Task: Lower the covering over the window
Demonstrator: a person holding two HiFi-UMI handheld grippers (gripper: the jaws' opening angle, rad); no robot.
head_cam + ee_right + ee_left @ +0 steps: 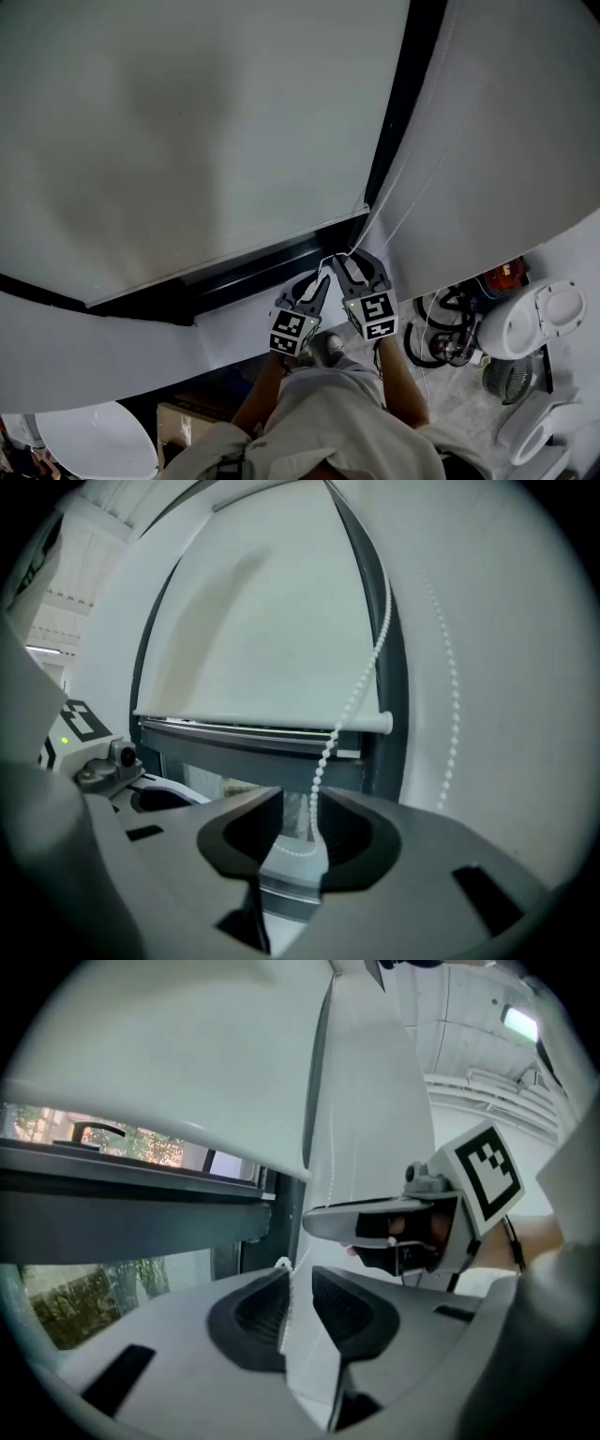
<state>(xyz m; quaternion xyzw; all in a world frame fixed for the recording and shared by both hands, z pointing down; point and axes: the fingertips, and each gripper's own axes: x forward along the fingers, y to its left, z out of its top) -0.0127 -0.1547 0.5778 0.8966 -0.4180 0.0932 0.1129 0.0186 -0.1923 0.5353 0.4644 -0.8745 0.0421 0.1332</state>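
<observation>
Two grippers are up at the window's lower right corner, close beside each other. My left gripper (318,280) sits just left of my right gripper (345,264), and their tips nearly meet.

In its own view, my left gripper (300,1283) has its jaws a little apart, with a narrow slot of white showing between the pads. The bead chain (284,1266) runs down through that slot along the inner edge of the left pad. I see no pinch on it. Just beyond and to the right of these jaws is my right gripper, its marker cube (487,1176) facing me.

My right gripper (295,808) has its jaws spread wide. The bottom loop of the bead chain (352,705) hangs down between them and curls at the low end without being pressed by either pad. From there the chain climbs up and to the right, across the corner of the blind. A second strand (450,714) lies against the white wall (497,667) to the right of the jaws.

The roller blind (272,621) fills the space ahead of and above both tools. Its bottom bar (262,722) sits just above my right jaw tips. Below the bar is the dark window frame (234,747), and under that a strip of uncovered glass (84,1307) shows greenery off to the left of my left jaws.

From my head, the blind (187,141) spreads up and to the left of both grippers.
</observation>
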